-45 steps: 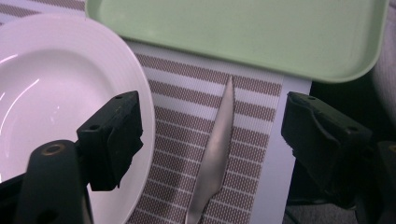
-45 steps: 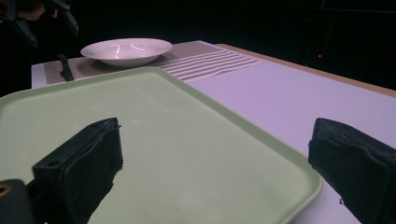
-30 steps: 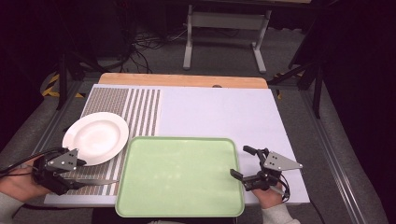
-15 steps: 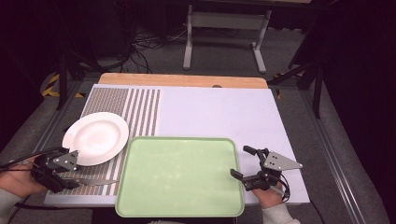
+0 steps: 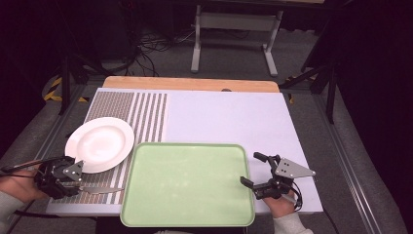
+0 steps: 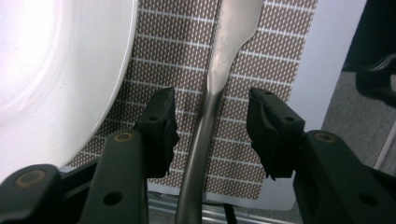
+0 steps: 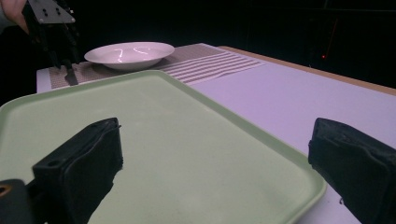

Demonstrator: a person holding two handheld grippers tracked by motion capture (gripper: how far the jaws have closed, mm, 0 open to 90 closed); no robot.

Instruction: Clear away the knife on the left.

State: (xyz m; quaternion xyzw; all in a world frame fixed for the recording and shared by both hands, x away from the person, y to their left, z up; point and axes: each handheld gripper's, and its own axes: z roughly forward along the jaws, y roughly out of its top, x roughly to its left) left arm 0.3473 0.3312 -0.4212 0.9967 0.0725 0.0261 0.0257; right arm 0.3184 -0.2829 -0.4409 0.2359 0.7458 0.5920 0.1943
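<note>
A metal knife (image 5: pixel 103 189) lies on the patterned placemat (image 5: pixel 146 117), just in front of a white plate (image 5: pixel 100 144). My left gripper (image 5: pixel 78 181) sits low over the knife's handle end. In the left gripper view the handle (image 6: pixel 219 70) runs between the black pads (image 6: pixel 161 121), with a gap on each side. The left gripper (image 6: pixel 212 95) is open, and its jaws have just been closing around the handle. My right gripper (image 5: pixel 249 168) is open at the right rim of the pale green tray (image 5: pixel 190 145), one jaw over the tray and one outside it (image 7: pixel 215 128).
The tray (image 7: pixel 261 135) holds nothing and fills the near middle of the white table (image 5: pixel 229 117). From the right gripper view the plate (image 7: pixel 130 53) stands beyond the tray, with the left gripper (image 7: pixel 65 56) at its left. A wooden strip (image 5: pixel 190 84) edges the far side.
The left gripper has barely shifted over the knife. The right gripper, plate and tray stand as before.
</note>
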